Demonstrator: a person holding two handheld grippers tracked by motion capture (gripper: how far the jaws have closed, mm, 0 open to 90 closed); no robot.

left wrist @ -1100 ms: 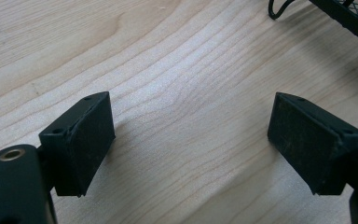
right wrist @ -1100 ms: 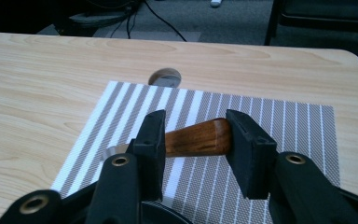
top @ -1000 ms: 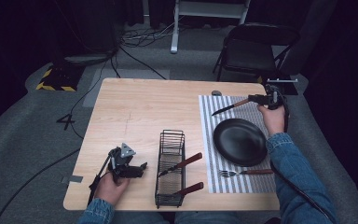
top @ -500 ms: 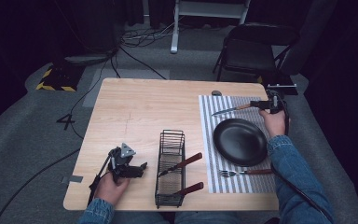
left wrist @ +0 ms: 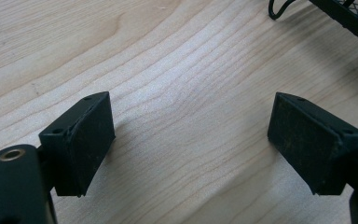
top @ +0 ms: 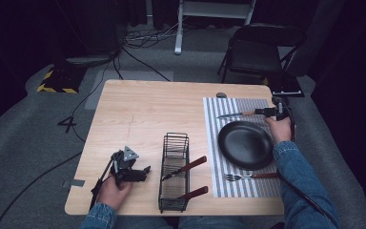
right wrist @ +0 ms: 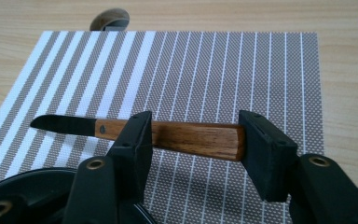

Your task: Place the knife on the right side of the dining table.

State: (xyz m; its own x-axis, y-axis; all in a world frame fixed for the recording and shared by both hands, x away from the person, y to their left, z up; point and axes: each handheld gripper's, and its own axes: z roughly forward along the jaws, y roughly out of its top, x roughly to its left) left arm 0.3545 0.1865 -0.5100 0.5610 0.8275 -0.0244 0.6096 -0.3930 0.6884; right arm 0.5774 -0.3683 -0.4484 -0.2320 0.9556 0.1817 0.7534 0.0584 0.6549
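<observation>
**Knife down on the mat, right jaws letting go**

Lowered since the earlier frames: your right gripper (top: 269, 112) has brought the wood-handled knife with the dark blade (top: 238, 114) down from above the plate onto the grey-and-white striped placemat (top: 248, 104), and its jaws have just been opening. In the right gripper view the handle (right wrist: 193, 138) sits between the pads but the pads look spread and clear of the wood, so no pinch now.

Near you: left gripper (top: 136, 171) rests on the light wooden table (top: 147, 109), jaws spread wide w/ nothing between them, just beside the black wire cutlery basket (top: 174, 174), which holds two more wood-handled pieces. Silver fork w/ wooden handle (top: 250, 176) lies on the mat's near edge; round black plate (top: 245, 144) sits mid-mat.

Far side: knife lies just beyond the plate, long axis across the table, blade pointing left toward table centre, handle end at your right gripper. Right hand is nearer by far. Next, I'd judge: back off straight along that axis, away from the blade, so the pads don't drag the handle.
</observation>
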